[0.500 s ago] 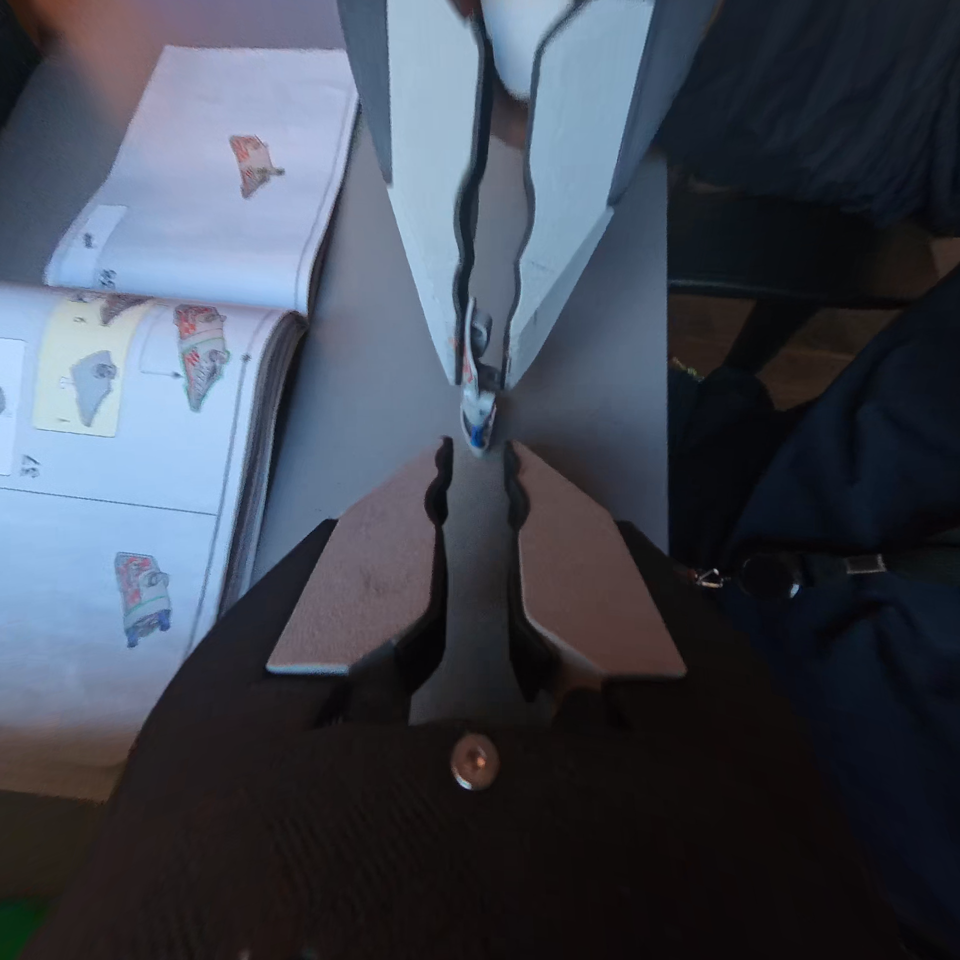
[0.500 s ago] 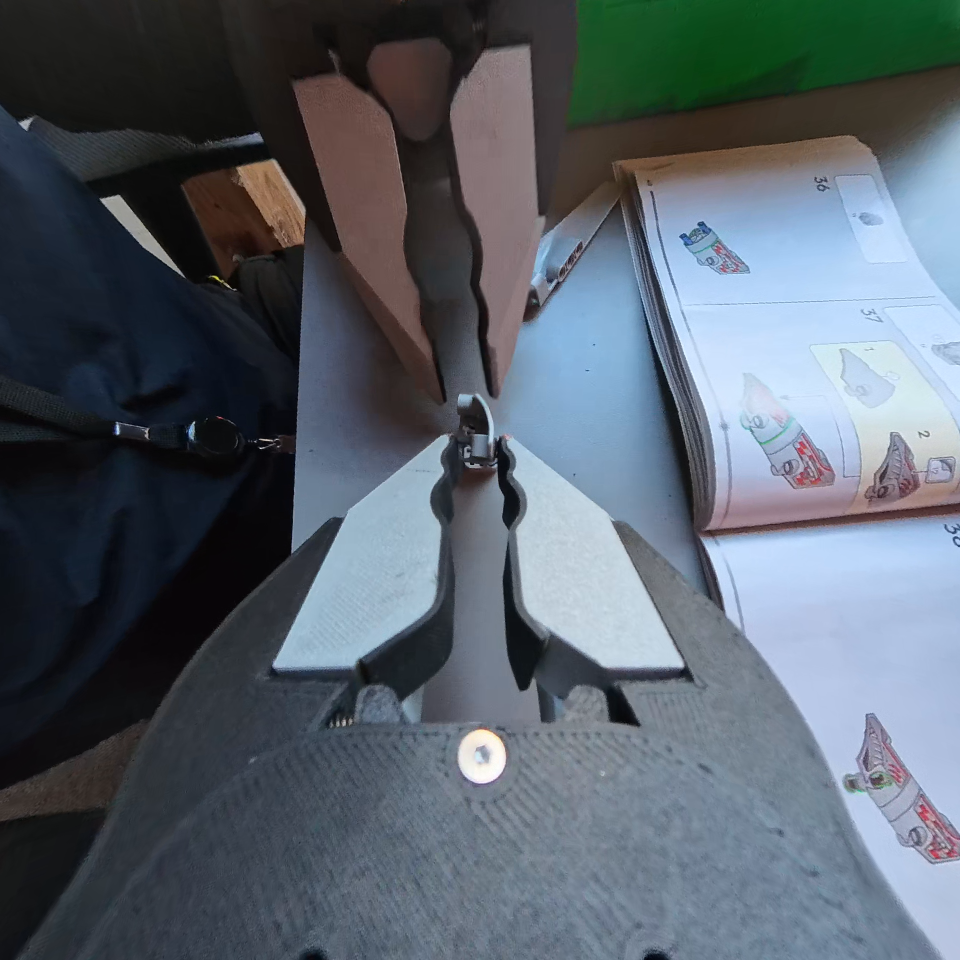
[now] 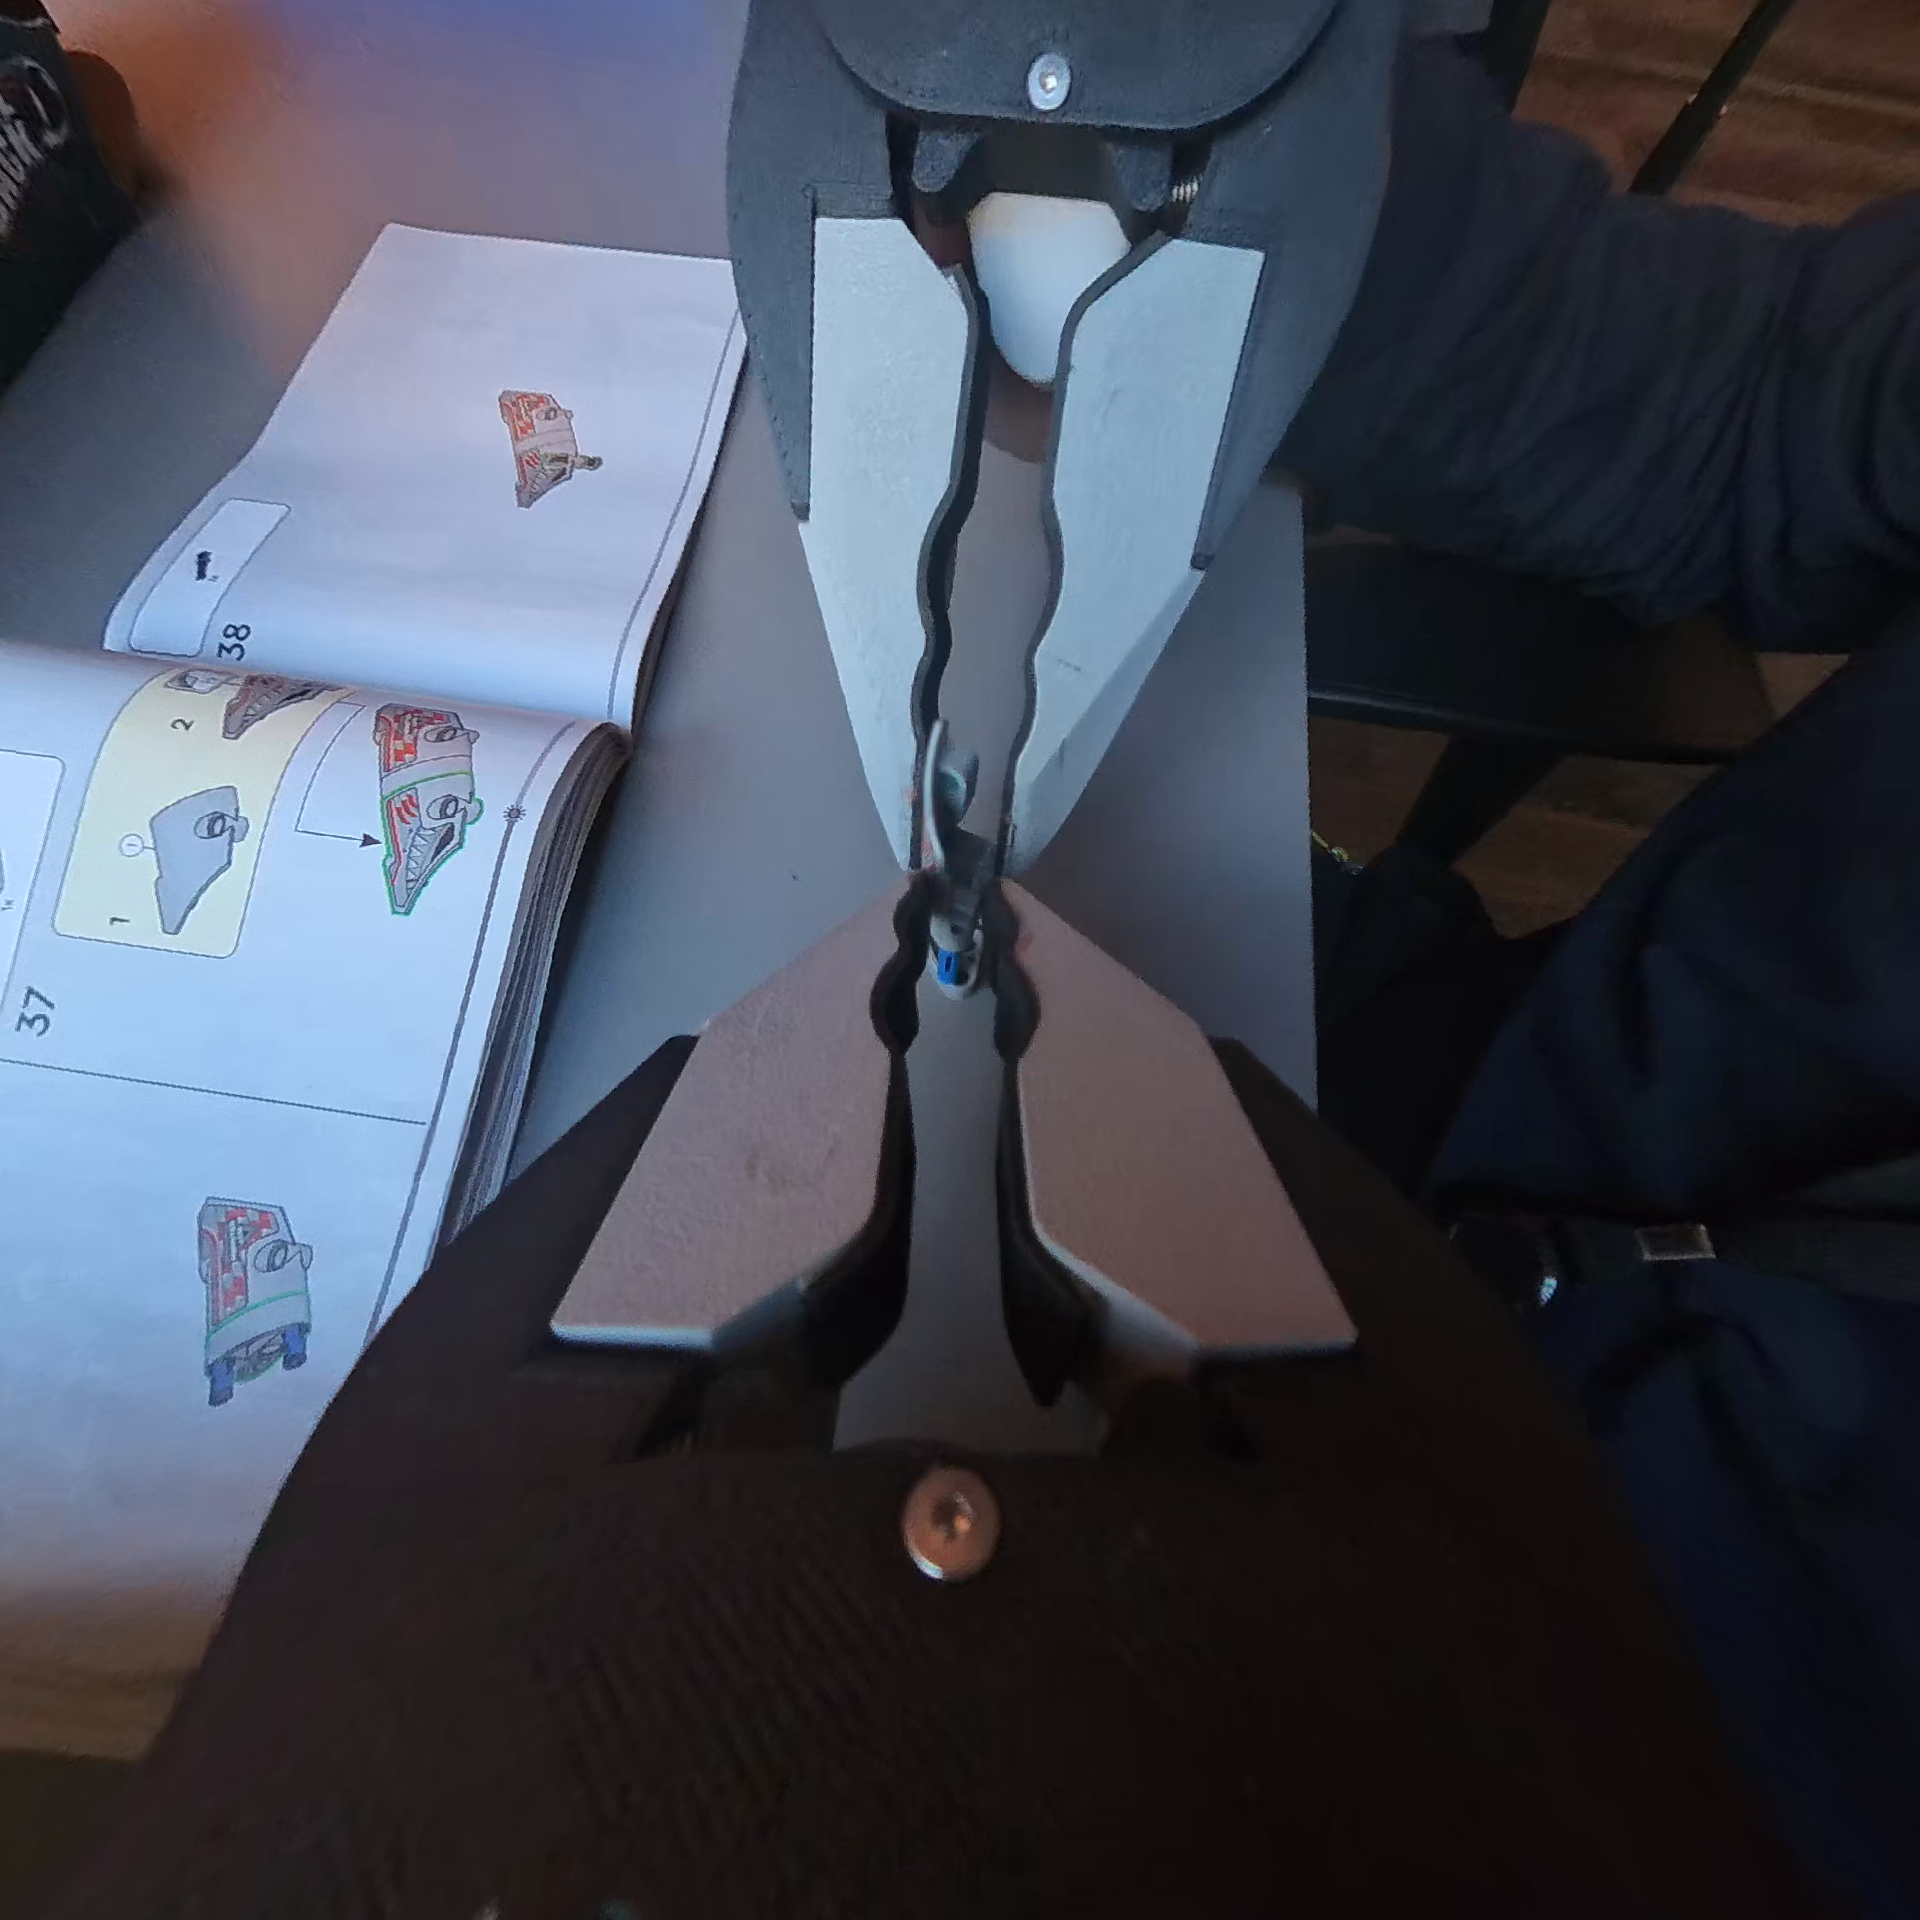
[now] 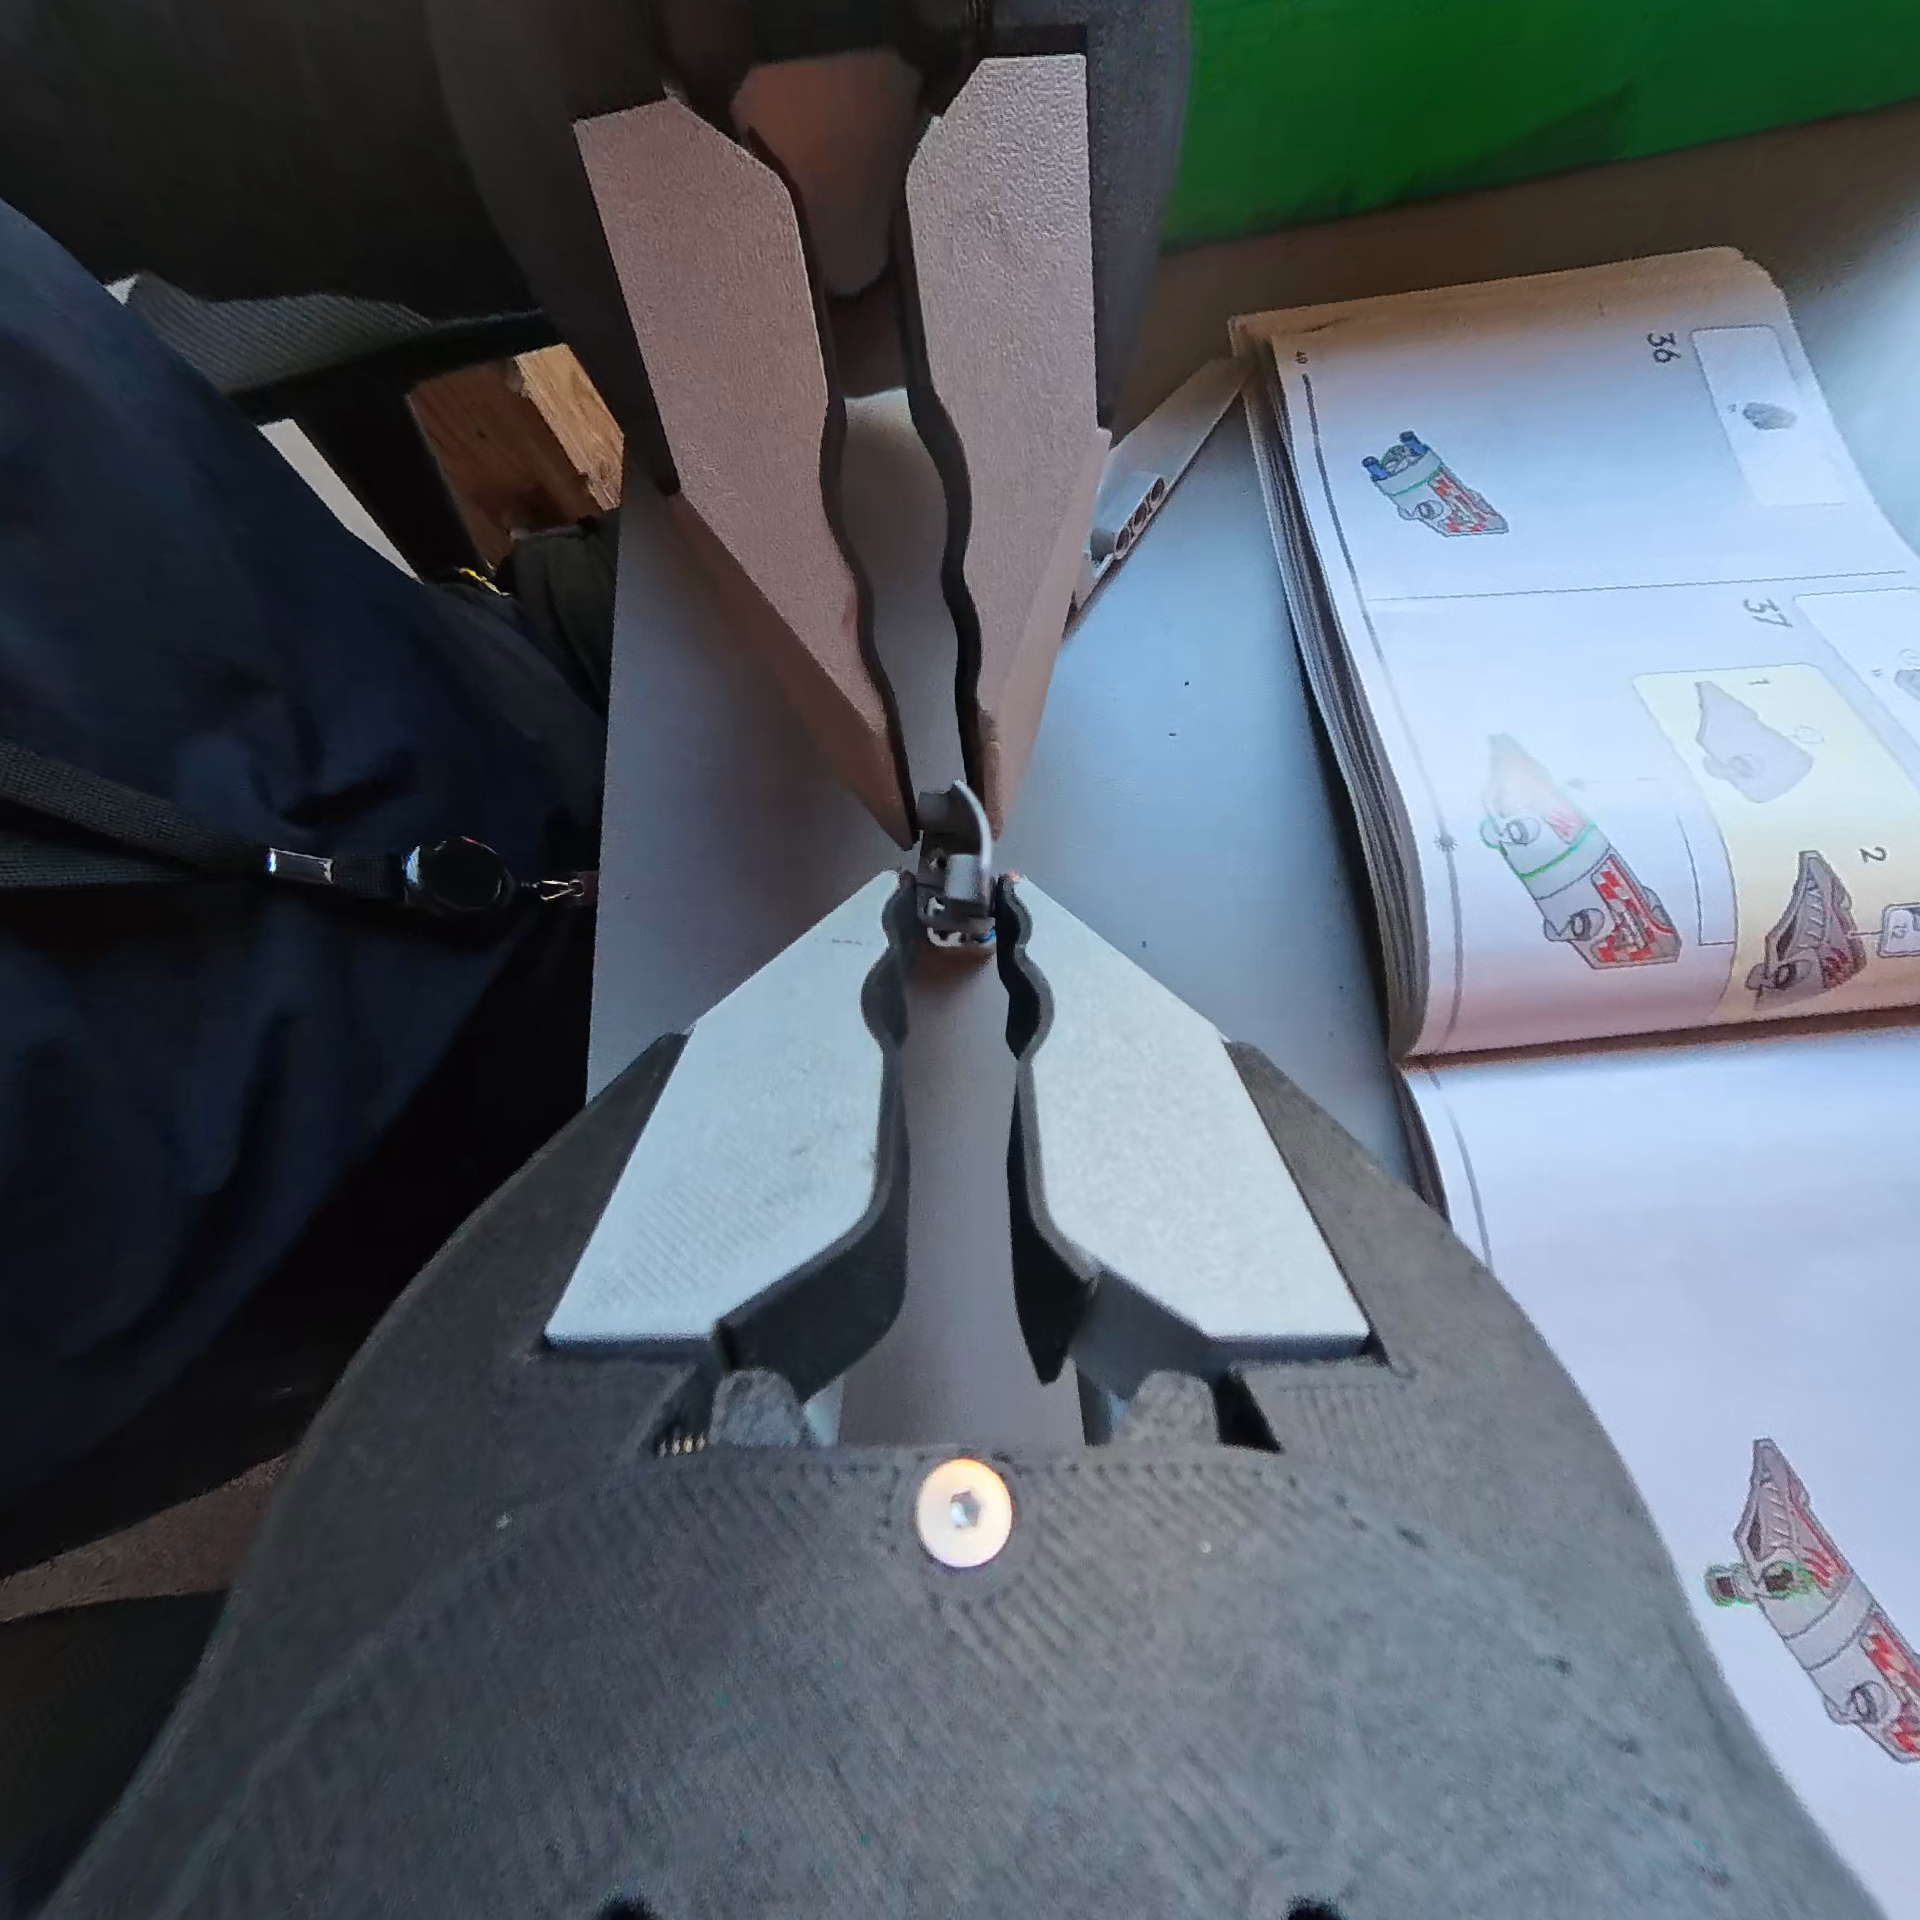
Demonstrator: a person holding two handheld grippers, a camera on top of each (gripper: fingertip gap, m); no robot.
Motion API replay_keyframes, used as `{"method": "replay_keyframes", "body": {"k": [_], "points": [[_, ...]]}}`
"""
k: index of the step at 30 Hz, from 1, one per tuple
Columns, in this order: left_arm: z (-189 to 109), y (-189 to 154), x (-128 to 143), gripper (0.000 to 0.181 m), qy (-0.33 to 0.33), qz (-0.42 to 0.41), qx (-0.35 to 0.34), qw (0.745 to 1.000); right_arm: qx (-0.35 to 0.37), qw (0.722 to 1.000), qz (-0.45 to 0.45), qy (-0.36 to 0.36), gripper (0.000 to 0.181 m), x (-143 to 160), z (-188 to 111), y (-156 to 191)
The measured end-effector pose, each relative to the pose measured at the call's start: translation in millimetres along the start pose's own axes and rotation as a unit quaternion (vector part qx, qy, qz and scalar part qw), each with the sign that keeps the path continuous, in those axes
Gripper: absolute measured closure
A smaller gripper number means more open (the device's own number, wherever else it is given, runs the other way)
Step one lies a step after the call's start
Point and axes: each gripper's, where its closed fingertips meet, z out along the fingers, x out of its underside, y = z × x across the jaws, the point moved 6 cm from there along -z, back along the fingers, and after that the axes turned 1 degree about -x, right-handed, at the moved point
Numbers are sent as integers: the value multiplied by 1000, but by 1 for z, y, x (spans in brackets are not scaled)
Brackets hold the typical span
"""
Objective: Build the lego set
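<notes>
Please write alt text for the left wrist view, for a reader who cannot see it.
Two grippers meet tip to tip above a grey table: the left gripper below, the right gripper above, a small lego piece between their tips. An open instruction booklet lies to the left.

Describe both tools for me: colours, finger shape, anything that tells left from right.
Both are black ribbed printed shells with a silver screw. The left tool has tan-brown tapered finger plates; the right tool has light grey ones. All fingers carry wavy black pads. The person wears dark navy sleeves.
</notes>
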Motion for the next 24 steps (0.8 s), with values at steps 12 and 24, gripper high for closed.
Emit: {"method": "replay_keyframes", "body": {"k": [12, 24], "points": [[1, 0, 2, 175, -37, -46, 9, 998, -17, 1000, 12, -21, 169, 3, -2, -1], [-3, -4, 6, 175, -38, -46, -3, 998, -43, 997, 35, -53, 169, 3, 2, 0]]}}
